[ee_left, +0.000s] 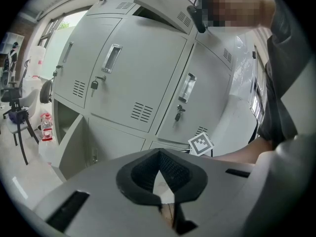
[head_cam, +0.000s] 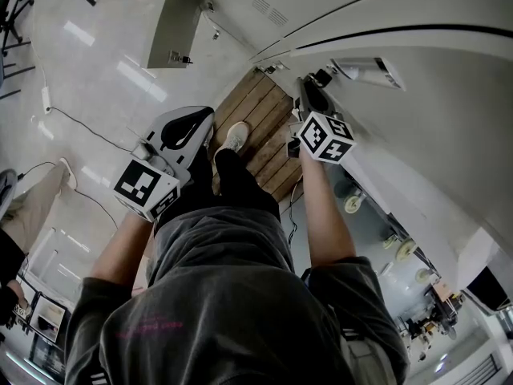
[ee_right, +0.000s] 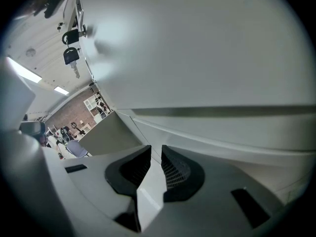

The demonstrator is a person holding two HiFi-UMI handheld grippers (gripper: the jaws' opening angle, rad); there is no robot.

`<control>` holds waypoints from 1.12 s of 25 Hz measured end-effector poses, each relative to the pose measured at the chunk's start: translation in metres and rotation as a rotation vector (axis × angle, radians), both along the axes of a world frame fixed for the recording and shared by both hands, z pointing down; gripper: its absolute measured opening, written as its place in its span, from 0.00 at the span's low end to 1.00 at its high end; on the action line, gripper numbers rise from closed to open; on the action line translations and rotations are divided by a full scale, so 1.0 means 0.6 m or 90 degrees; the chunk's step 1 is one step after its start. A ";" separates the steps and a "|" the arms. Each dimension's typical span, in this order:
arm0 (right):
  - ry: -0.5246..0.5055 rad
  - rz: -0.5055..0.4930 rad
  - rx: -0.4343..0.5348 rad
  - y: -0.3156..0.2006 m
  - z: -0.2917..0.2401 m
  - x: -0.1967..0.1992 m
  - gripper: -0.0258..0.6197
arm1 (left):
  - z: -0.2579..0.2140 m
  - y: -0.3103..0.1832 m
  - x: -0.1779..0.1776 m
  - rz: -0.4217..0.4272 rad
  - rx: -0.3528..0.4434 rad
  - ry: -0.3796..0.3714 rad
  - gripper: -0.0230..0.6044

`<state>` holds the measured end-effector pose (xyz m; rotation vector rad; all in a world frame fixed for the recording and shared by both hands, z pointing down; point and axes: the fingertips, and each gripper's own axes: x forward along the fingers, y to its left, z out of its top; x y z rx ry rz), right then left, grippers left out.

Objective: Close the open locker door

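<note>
Grey lockers (ee_left: 133, 78) fill the left gripper view. One low door (ee_left: 69, 139) stands swung out at the left, also visible as the door (head_cam: 172, 22) and the door (ee_right: 106, 132). A top door (ee_left: 163, 4) is tilted open too. My right gripper (ee_right: 156, 152) is low against the locker front (ee_right: 197, 58), and the pale edge of a door panel (ee_right: 140, 196) is pinched between its jaws. From above, the right gripper (head_cam: 307, 87) points along the lockers. My left gripper (ee_left: 158, 154) is held back from them with its tips together and nothing in them; it shows as the left gripper (head_cam: 200, 123).
I stand on a wooden pallet (head_cam: 260, 119) beside the lockers. Keys (ee_right: 71, 56) hang from a lock above the right gripper. A bottle (ee_left: 46, 127) and a chair (ee_left: 17, 112) are left of the lockers. A cable (head_cam: 80, 123) lies on the floor.
</note>
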<state>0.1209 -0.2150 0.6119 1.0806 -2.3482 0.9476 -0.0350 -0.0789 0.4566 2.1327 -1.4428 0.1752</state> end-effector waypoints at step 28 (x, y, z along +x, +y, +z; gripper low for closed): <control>-0.057 -0.065 0.040 0.100 -0.105 -0.036 0.15 | -0.057 0.052 -0.003 0.007 0.049 -0.023 0.06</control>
